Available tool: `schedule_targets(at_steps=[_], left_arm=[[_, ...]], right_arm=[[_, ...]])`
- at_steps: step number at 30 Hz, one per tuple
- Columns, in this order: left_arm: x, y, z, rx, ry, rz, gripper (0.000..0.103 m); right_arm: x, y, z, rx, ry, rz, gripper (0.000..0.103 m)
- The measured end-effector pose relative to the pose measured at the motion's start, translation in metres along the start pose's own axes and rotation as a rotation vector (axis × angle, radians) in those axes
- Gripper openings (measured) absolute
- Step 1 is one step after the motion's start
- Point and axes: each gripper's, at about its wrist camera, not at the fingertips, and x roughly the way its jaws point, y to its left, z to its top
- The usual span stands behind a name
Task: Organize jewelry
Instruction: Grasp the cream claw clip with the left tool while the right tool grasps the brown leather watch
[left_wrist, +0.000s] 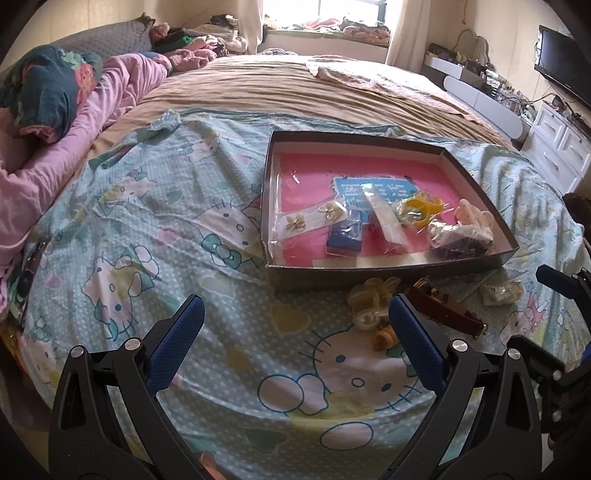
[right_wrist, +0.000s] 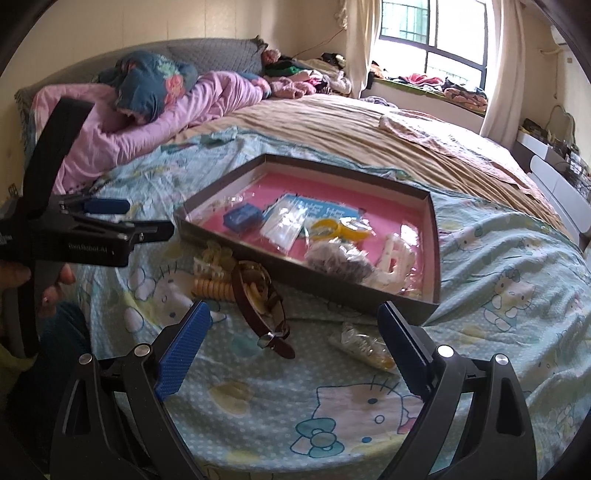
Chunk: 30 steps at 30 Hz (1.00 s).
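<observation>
A: What does the left wrist camera give you?

B: The left gripper (left_wrist: 295, 321) hangs over the cartoon-cat bedspread (left_wrist: 147, 206) with jaws spread wide, nothing between them. The shallow box (left_wrist: 369, 271) with a pink floor lies ahead. Only this view shows the earring card (left_wrist: 314, 218) near the box's front left corner, beside a blue case (left_wrist: 345, 238). A pale yellow hair claw (left_wrist: 373, 299) lies on the bedspread just outside the box's front wall.

A: And the right wrist camera?

B: The right gripper (right_wrist: 295, 325) is likewise released and empty. Between its fingers lies a brown leather strap (right_wrist: 258, 306), and beside the right finger a small clear bag (right_wrist: 364, 347), both on the bedspread off the box's near wall. Only here is a hand (right_wrist: 51, 284) visible, holding the left gripper at the frame's left edge. Yellow bangles (right_wrist: 341, 229) and a white hair claw (right_wrist: 397, 258) sit inside the box.
</observation>
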Motion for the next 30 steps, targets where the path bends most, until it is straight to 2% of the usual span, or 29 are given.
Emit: schedule_targets(at_steps=[12,23,25,26,30], left_arm=[[0.016,-0.001,-0.005,0.004,0.05,-0.015,0.093],[0.028,-0.014,-0.01,0.038,0.084,-0.047,0.093],[0.031,-0.016,-0.01,0.044,0.088,-0.055,0.093],[0.032,-0.016,-0.01,0.045,0.089,-0.058,0.093],[0.038,-0.019,-0.009,0.046,0.1,-0.079,0.093]], right_arm=[[0.038,0.015,-0.01,-0.08,0.074,-0.017,0.089],[0.064,0.015,-0.011,-0.086,0.115,-0.004,0.057],[0.065,0.014,-0.01,-0.08,0.115,0.011,0.04],[0.065,0.013,-0.01,-0.074,0.117,0.021,0.035],[0.061,0.006,-0.011,-0.034,0.107,0.042,0.029]])
